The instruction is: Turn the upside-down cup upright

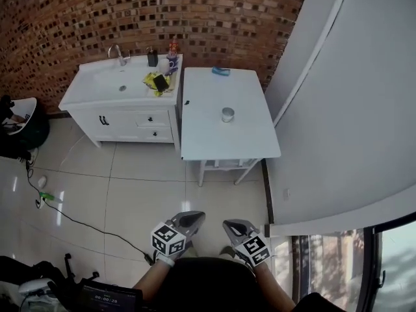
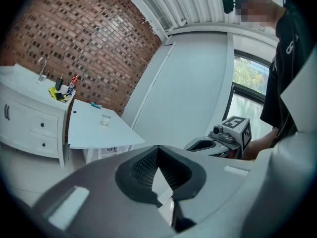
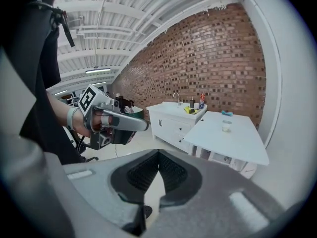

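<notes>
Grippers, both clenched and empty: the left gripper (image 2: pixel 158 148) has its jaws closed tip to tip with nothing between the pads, and the right gripper (image 3: pixel 158 153) shows the same closed, empty jaws. In the head view they are held side by side close in front of the person's body, the left one at the left, each carrying its marker cube. Both hang over the tiled floor (image 1: pixel 130 194) and touch nothing. Each gripper view also shows the other gripper alongside, gripped in the person's hand.

Task object: the cup (image 1: pixel 227 114), small and pale, stands alone near the middle of the white table (image 1: pixel 221 145), far from both grippers across open floor. At this distance no view makes clear whether its mouth faces up or down.

Surroundings: a small blue object (image 1: pixel 220 71) lies at the table's far edge. Just beside the table on the left stands a white sink cabinet (image 1: pixel 120 119) with two drawers. It carries a faucet (image 1: pixel 117 53), a few bottles and a yellow item (image 1: pixel 155 81) at its right end. A brick wall (image 1: pixel 97 18) runs behind both pieces of furniture, and a plain white wall (image 1: pixel 338 96) closes the scene on the right, next to the table. A black cable (image 1: pixel 78 221) trails over the floor at the near left.
</notes>
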`<state>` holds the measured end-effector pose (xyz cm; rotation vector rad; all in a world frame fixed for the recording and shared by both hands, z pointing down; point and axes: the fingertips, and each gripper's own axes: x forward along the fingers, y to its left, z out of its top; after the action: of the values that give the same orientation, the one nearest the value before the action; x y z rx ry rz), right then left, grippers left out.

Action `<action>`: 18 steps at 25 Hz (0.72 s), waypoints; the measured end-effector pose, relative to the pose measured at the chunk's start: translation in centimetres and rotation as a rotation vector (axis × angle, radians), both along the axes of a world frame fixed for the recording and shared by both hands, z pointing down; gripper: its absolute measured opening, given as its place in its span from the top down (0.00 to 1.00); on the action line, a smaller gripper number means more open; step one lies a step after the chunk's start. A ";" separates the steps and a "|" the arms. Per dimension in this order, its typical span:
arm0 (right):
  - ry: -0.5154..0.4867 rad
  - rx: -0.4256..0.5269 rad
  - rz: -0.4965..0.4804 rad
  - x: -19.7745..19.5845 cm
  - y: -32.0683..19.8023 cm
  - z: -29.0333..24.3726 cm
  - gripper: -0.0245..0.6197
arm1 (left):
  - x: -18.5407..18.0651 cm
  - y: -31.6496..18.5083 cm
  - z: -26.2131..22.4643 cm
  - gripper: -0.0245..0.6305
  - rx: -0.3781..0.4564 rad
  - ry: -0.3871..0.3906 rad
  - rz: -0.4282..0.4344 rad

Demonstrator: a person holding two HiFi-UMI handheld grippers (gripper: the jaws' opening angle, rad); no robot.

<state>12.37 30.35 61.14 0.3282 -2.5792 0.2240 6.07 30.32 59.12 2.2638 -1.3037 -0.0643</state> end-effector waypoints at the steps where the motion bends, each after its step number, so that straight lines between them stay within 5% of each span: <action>1: -0.005 -0.009 0.007 0.9 0.3 0.2 0.97 | 0.8 0.1 0.0 0.94 0.002 -0.015 -0.001; 18: -0.037 -0.040 0.071 12.0 2.3 1.1 0.97 | 10.9 3.3 1.3 0.94 -0.038 -0.068 0.022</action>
<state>24.40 32.68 62.21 0.4053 -2.5978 0.3090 17.01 33.62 60.38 2.2658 -1.3032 0.0457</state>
